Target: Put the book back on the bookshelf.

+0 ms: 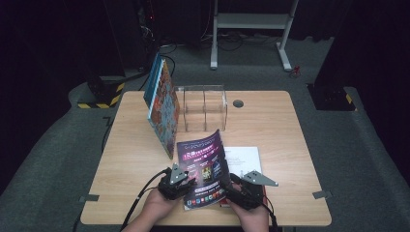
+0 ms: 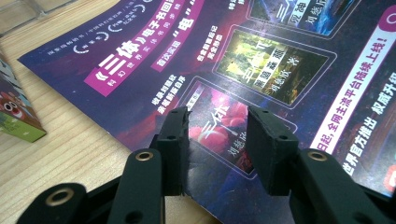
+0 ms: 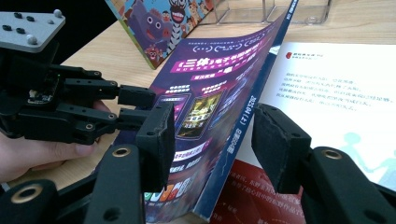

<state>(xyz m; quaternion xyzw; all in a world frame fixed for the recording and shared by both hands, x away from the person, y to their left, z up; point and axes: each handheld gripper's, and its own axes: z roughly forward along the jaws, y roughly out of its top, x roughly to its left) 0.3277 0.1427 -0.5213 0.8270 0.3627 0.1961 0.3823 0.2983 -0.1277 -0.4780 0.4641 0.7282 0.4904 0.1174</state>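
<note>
A magazine with a purple back cover [image 1: 203, 164] stands tilted near the table's front edge, spine to the right. My left gripper [image 1: 191, 182] is at its lower left edge. In the left gripper view the jaws [image 2: 217, 140] stand apart, and the cover [image 2: 261, 60] shows face-on through the gap. My right gripper [image 1: 231, 186] straddles the spine. In the right gripper view the spine [image 3: 233, 140] runs between the open jaws [image 3: 212, 140], with a gap at each pad. That view also has the left gripper [image 3: 140, 105] at the cover's left edge.
A white open page [image 1: 244, 157] and a red cover [image 3: 252, 196] lie under the magazine. A colourful children's book [image 1: 162, 104] stands upright beside a clear acrylic holder [image 1: 203, 106] at the back of the wooden table [image 1: 275, 125]. A grommet [image 1: 238, 103] sits behind the holder.
</note>
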